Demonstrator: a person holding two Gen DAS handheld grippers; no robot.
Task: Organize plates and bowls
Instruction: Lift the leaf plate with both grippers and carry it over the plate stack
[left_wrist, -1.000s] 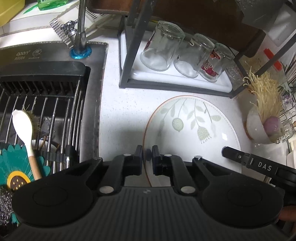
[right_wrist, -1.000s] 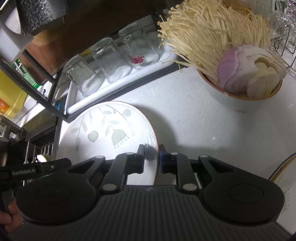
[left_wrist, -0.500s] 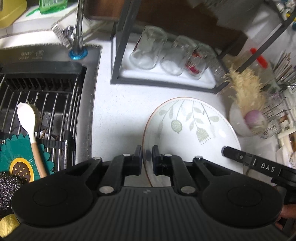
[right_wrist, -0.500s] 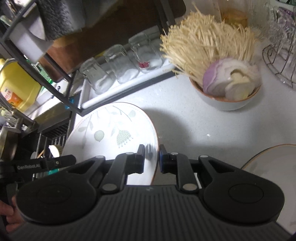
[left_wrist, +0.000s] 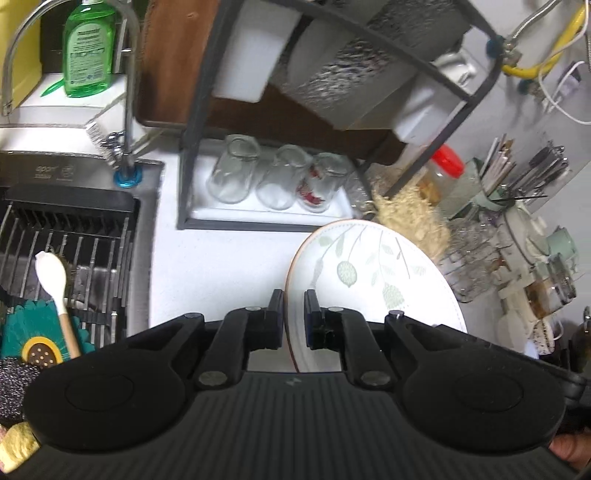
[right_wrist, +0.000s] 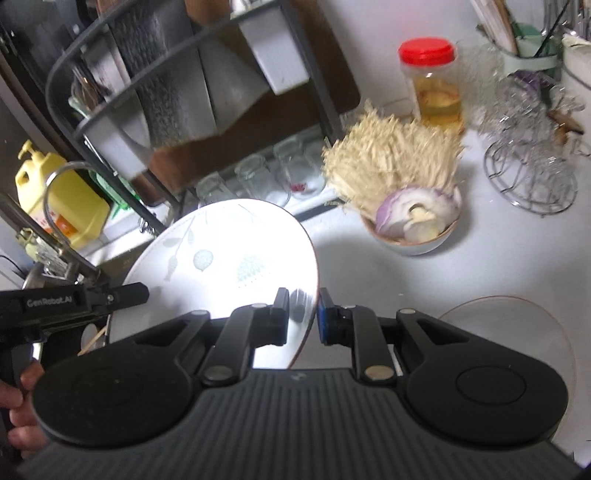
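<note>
Leaf-patterned plate (left_wrist: 373, 280), gripped on opposite rims by both tools and raised clear of the white bench (left_wrist: 221, 266), tilted, at centre right of the left wrist view and centre left of the right wrist view. Left gripper (left_wrist: 293, 299) with jaws closed on the plate's near-left rim; right gripper (right_wrist: 303, 302) with jaws closed on its right rim. Step in hand, by the look of it: carrying the plate toward wherever the dishes get stacked. Likely destination a second, plain plate (right_wrist: 517, 321) lying flat on the bench at lower right of the right wrist view, though not certain. Next move calls for both tools travelling together at matched height, levelling the plate, lowering before either pair of jaws lets go.

Containers: bowl (right_wrist: 417, 243) at centre right, holding enoki mushrooms (right_wrist: 388, 158) and a cut red onion (right_wrist: 413, 210). Red-lidded jar (right_wrist: 432, 85) behind it, with yellowish liquid. Three upturned glasses (left_wrist: 273, 177) on a white tray under the dark rack (left_wrist: 192, 122). Green bottle (left_wrist: 86, 48) at upper left. Sink rack (left_wrist: 70, 236) at left, with a white-headed brush (left_wrist: 53, 277).
</note>
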